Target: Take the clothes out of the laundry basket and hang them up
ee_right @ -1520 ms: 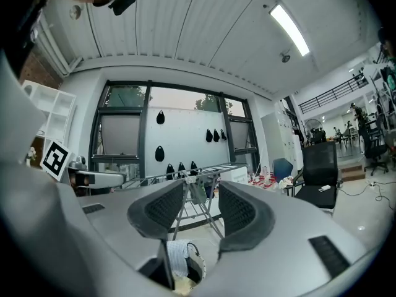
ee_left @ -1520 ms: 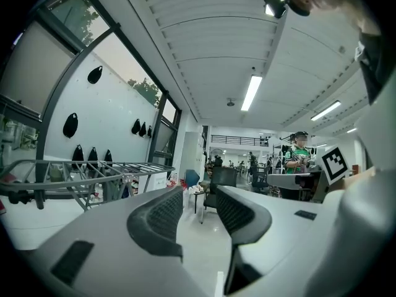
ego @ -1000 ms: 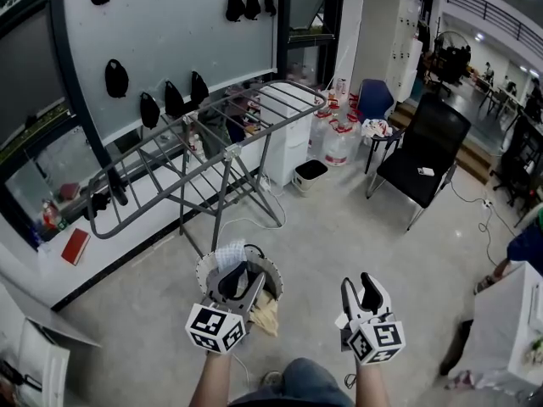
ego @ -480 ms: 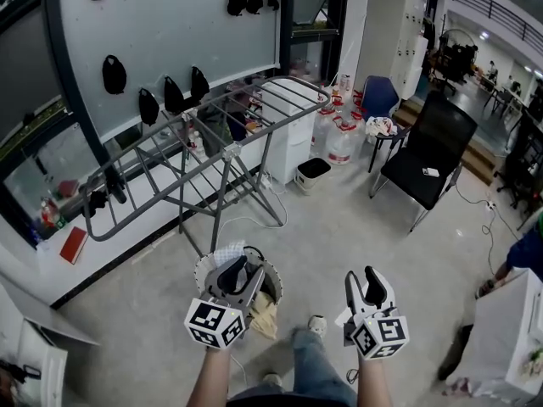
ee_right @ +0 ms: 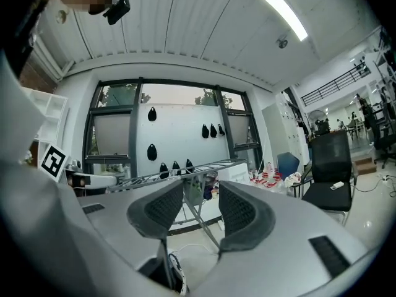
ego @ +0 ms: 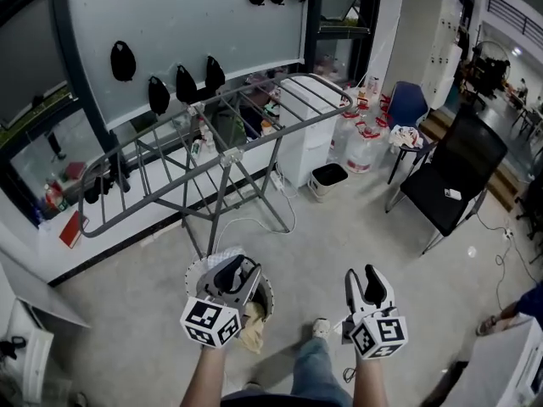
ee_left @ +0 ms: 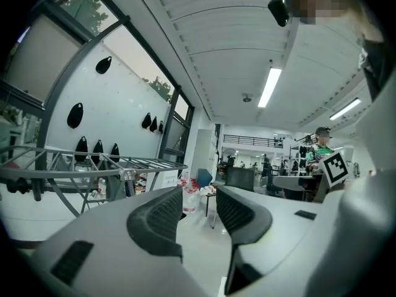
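While both grippers are carried level above the floor, neither has hold of anything. The left gripper (ego: pixel 231 271) shows its fingers (ee_left: pixel 162 215) standing wide apart with only open floor and the far room in the gap. The right gripper (ego: pixel 366 283) shows its fingers (ee_right: pixel 242 212) equally wide, with nothing nearer than a distant leg of the drying rack (ego: pixel 225 130) between them. The laundry basket (ego: pixel 193 271) stands on the floor directly below the left fingers and well to the left of the right fingers. A white cloth (ego: pixel 222 255) lies at the top of it, just ahead of the left fingers. A beige garment (ego: pixel 253 322) hangs over the near rim, below and to the right of them. The drying rack stands beyond the basket, ahead of both pairs of fingers.

Assessment: the step in hand is the approach for a first pick, and no garment has been lifted. Recommended practice follows. Tip the left fingers downward before lowering, since they point level and cannot enter the basket as held. Close on a gathered fold of cloth, clear of the rim, not on a loose edge. Bring the right fingers across to take a second hold, so the piece spreads for the rail. Lift straight up, as a light basket is likely to drag or tip. The person's shoe (ego: pixel 318 327), below and between the two pairs of fingers, is a tripping risk during the reach.
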Motion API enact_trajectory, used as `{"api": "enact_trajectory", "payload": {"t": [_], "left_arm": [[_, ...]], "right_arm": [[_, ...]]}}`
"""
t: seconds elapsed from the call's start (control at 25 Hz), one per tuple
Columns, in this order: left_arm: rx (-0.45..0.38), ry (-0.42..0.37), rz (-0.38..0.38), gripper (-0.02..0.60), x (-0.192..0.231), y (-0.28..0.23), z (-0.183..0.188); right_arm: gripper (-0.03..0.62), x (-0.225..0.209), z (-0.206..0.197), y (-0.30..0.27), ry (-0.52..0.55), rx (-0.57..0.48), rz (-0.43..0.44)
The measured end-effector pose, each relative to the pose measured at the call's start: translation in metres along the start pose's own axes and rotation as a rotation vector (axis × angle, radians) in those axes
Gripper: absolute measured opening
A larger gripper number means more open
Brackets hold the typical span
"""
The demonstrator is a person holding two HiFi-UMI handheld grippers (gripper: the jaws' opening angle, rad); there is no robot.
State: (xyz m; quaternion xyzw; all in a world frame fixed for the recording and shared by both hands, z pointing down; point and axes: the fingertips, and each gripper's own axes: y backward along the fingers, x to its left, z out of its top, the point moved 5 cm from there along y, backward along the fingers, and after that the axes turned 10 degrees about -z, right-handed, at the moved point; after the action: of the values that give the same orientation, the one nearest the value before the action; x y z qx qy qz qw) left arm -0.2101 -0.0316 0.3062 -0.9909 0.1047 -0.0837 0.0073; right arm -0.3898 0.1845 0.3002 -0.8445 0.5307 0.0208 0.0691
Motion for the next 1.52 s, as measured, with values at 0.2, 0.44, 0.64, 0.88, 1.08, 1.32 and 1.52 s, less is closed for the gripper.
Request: {"api": "enact_trajectory", "payload": {"t": [0.2, 0.44, 0.64, 0.88, 1.08, 1.32, 1.52], "left_arm": [[0.0, 0.004, 0.1, 0.169, 0.01, -0.054, -0.001], [0.0, 0.018, 0.214, 0.169, 0.025, -0.098, 0.006], [-0.009, 0.024, 0.296, 0.169, 0.038, -0.133, 0.007], [-0.034, 0.032, 0.406, 0.169, 0.056, -0.174, 0.012], [-0.036, 0.027, 0.456, 0.17, 0.069, -0.194, 0.013], [-0.026, 0.034, 0.509, 0.17, 0.074, -0.194, 0.013], [-0.034, 0.046, 0.546, 0.17, 0.089, -0.195, 0.011]], "right_arm": [[0.166, -0.049, 0.004, -0.066, 0.002, 0.029, 0.088], [0.166, -0.076, 0.017, -0.137, 0.002, 0.065, 0.192], [0.166, -0.091, 0.024, -0.189, 0.031, 0.078, 0.294], [0.166, -0.112, 0.034, -0.239, 0.035, 0.098, 0.403], [0.166, -0.124, 0.032, -0.278, 0.027, 0.103, 0.458], [0.166, -0.111, 0.028, -0.306, 0.035, 0.124, 0.517], [0.166, -0.1, 0.028, -0.328, 0.044, 0.126, 0.551]]}}
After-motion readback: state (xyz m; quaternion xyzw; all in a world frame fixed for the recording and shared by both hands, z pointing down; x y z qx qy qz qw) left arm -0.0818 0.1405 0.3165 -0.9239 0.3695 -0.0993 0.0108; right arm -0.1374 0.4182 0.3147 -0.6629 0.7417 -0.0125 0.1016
